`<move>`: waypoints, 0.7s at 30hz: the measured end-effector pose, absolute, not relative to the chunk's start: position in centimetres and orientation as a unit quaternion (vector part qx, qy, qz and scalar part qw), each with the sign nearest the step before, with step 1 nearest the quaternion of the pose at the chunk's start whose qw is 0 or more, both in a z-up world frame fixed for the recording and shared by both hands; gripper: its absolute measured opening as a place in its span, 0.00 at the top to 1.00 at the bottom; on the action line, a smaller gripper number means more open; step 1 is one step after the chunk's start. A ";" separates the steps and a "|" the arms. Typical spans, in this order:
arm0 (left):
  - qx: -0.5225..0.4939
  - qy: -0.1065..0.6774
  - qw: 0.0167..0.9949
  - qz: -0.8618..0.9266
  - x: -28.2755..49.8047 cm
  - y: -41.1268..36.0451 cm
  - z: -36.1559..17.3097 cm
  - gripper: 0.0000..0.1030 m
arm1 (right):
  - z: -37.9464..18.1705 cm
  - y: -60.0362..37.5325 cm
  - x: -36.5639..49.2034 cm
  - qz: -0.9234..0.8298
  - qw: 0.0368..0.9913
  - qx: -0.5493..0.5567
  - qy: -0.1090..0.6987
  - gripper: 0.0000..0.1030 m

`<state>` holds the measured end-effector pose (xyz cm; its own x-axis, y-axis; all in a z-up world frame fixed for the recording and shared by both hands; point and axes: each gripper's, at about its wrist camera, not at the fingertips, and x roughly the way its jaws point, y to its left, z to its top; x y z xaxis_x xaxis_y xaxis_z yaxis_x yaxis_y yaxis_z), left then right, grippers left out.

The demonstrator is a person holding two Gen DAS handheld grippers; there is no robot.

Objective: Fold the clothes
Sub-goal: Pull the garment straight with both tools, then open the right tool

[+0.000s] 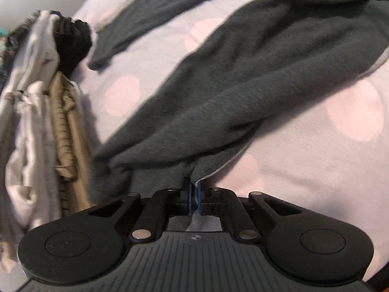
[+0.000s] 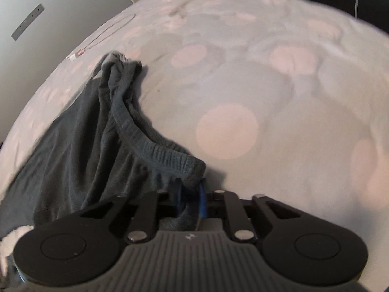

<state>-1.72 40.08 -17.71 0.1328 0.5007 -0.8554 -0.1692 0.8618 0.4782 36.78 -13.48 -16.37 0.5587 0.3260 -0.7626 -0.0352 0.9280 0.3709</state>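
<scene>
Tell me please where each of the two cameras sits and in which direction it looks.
Left wrist: sits behind the left gripper, facing along its fingers, shut on a leg hem of the dark grey trousers; a clothes pile lies left.
Right wrist: sits behind the right gripper, shut on the trousers' ribbed waistband, looking across the dotted bedspread.
Shared: the same trousers and bedspread; only gripper parts show, no hands.

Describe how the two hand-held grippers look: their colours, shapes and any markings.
The left hand-held gripper and the right hand-held gripper look alike. Each has a dark grey ribbed body with a small light mark at its front edge, two round black discs at the sides, black linkage bars with silver pivot pins, and blue finger pads. No cables, sleeves or hands show.
</scene>
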 end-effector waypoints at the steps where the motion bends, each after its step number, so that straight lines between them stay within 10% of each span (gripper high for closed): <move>1: 0.144 0.613 0.740 0.236 -2.0 40.1 -17.1 0.95 | -15.7 -13.5 36.8 0.101 0.874 0.154 0.450 0.90; 11: 0.213 0.633 0.719 0.193 -6.7 39.5 -10.7 0.96 | -9.2 -14.3 38.7 0.032 0.911 0.115 0.394 0.91; 21: 0.169 0.721 0.667 0.081 -8.0 36.9 -14.5 0.96 | -14.1 -14.1 40.0 -0.058 0.885 0.041 0.459 0.91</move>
